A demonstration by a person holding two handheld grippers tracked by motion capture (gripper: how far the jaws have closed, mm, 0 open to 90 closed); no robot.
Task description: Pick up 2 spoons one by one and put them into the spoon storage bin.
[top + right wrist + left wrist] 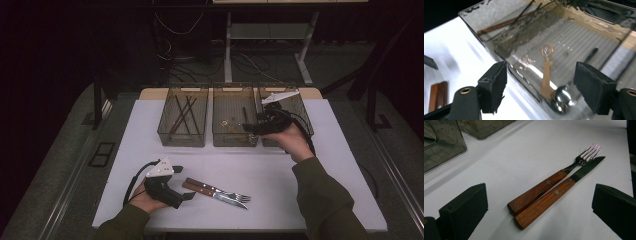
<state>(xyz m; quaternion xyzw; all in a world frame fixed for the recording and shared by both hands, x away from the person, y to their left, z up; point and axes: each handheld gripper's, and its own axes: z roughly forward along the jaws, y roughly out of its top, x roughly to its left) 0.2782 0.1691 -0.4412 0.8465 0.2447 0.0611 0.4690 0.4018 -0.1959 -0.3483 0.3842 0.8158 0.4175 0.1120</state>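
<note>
A: Left claw [186, 183] status?
B: Released, nothing gripped; fork [554, 178] and knife [560, 191] are laid touching on the tabletop [280, 185] just ahead.
A: Right claw [541, 87]?
B: Released, held over the middle bin [235, 137]; a spoon [549, 82] is seen inside.

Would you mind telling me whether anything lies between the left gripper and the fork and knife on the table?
Nothing visible does. The left gripper is open, and bare white table lies between it and the wooden handles of the fork and knife.
</note>
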